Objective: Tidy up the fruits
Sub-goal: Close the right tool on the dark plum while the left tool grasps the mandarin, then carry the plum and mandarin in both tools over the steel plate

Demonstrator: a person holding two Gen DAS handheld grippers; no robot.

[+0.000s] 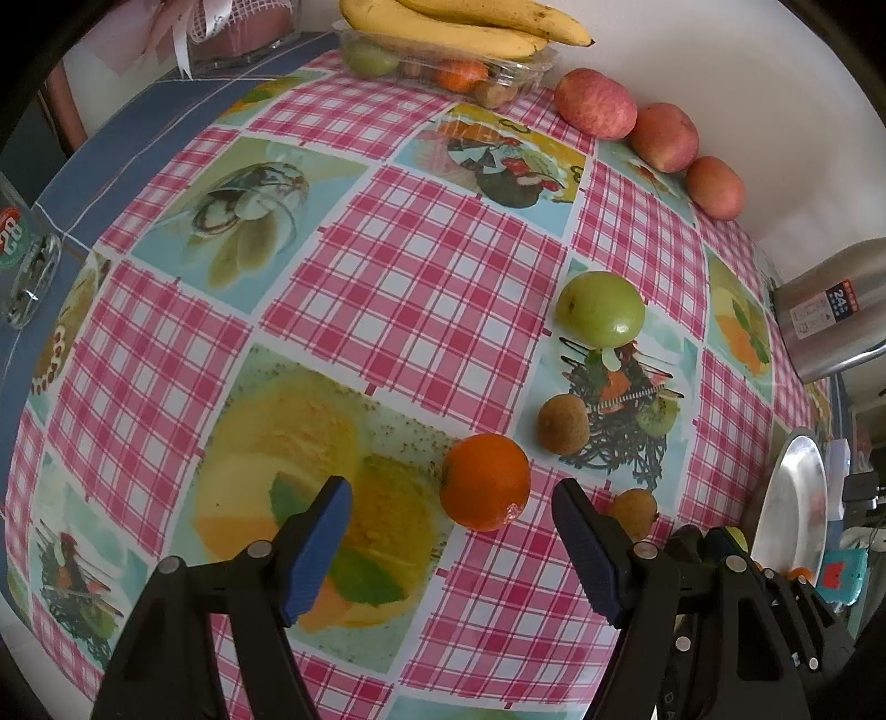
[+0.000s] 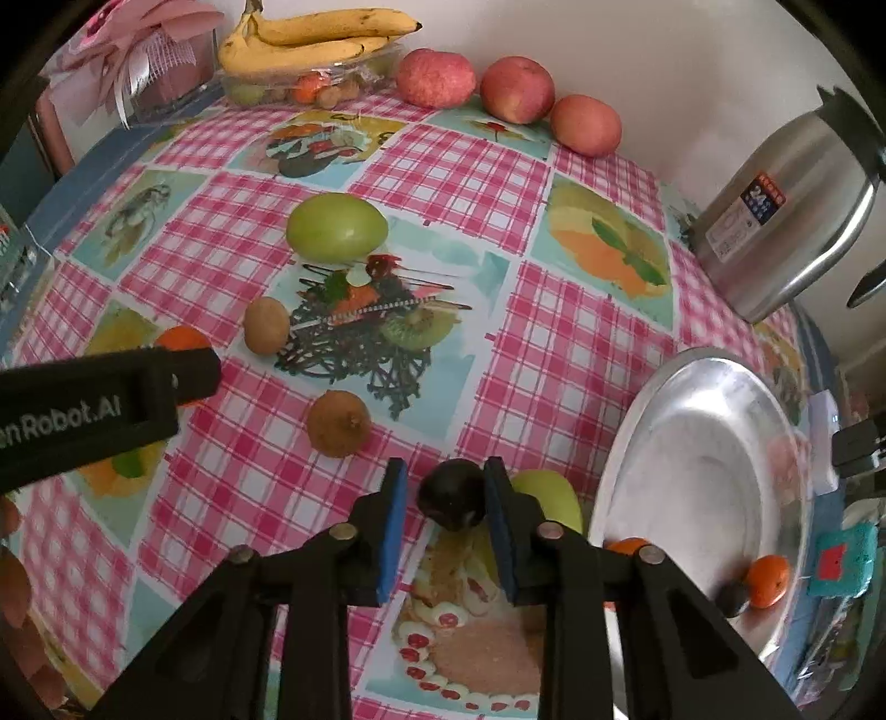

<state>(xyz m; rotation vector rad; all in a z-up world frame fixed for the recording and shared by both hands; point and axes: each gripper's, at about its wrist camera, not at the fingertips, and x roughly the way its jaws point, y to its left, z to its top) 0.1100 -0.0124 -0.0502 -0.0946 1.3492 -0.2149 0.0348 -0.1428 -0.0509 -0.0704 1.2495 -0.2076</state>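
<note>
My right gripper (image 2: pixel 446 471) points down at the table and is shut on a small dark plum (image 2: pixel 451 498), which sits between its blue pads. A green apple (image 2: pixel 545 493) lies just behind the right finger. My left gripper (image 1: pixel 451 493) stands open over the checked tablecloth (image 1: pixel 421 266). An orange (image 1: pixel 484 482) lies on the cloth between its fingertips, and neither pad touches it. A green apple (image 1: pixel 601 307), a kiwi (image 1: pixel 563 423) and a small brown fruit (image 1: pixel 634 512) lie to the right of it.
A metal plate (image 2: pixel 709 443) at the right edge holds an orange (image 2: pixel 767 581) and a dark fruit (image 2: pixel 733 601). Three red apples (image 2: pixel 518 88), bananas (image 2: pixel 310 41) on a clear box and a steel flask (image 2: pixel 775 221) line the back and right.
</note>
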